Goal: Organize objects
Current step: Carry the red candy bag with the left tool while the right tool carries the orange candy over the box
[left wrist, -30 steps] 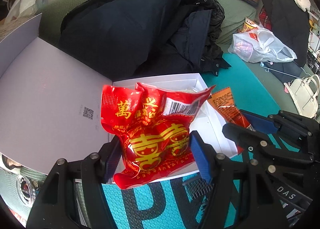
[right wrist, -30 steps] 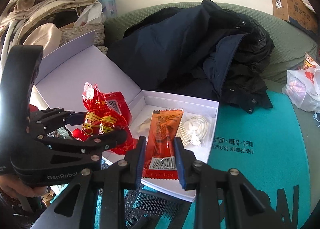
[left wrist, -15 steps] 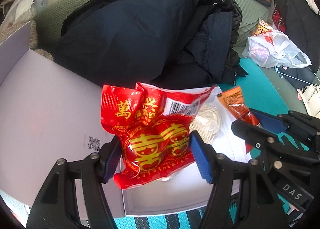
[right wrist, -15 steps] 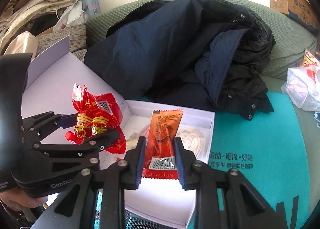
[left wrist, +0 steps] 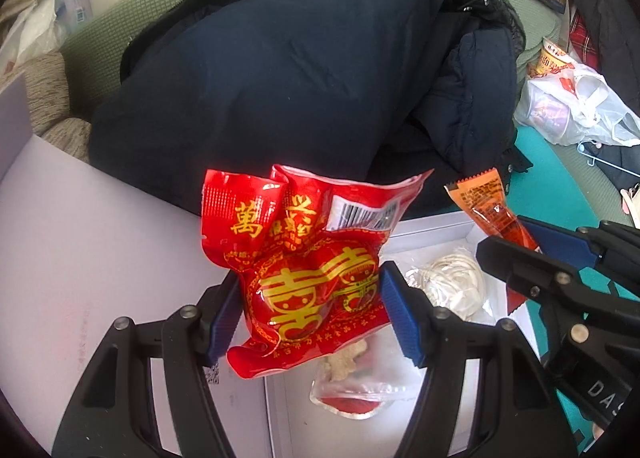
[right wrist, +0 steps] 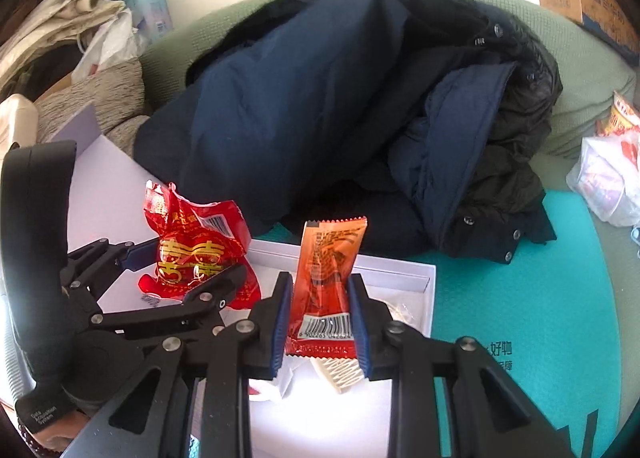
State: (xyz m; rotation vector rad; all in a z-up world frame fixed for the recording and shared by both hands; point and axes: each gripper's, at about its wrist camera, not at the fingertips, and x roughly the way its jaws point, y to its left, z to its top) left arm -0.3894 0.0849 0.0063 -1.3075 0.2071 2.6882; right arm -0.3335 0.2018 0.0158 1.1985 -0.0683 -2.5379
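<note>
My left gripper is shut on a crinkled red snack bag with gold characters, which hangs above the near left part of an open white box. My right gripper is shut on a slim orange sachet, upright over the same white box. In the right wrist view the left gripper and its red bag show at the left. The orange sachet shows at the right of the left wrist view. Inside the box lie a coiled white cable in a clear bag and a small clear packet.
The box's lid lies flat at the left. A heap of dark navy jackets fills the green sofa behind the box. A teal mat lies under and right of the box. A white plastic bag sits at the far right.
Both grippers have moved forward over the white box with their packets still held. The box's inside now lies under them and the jackets look closer.
</note>
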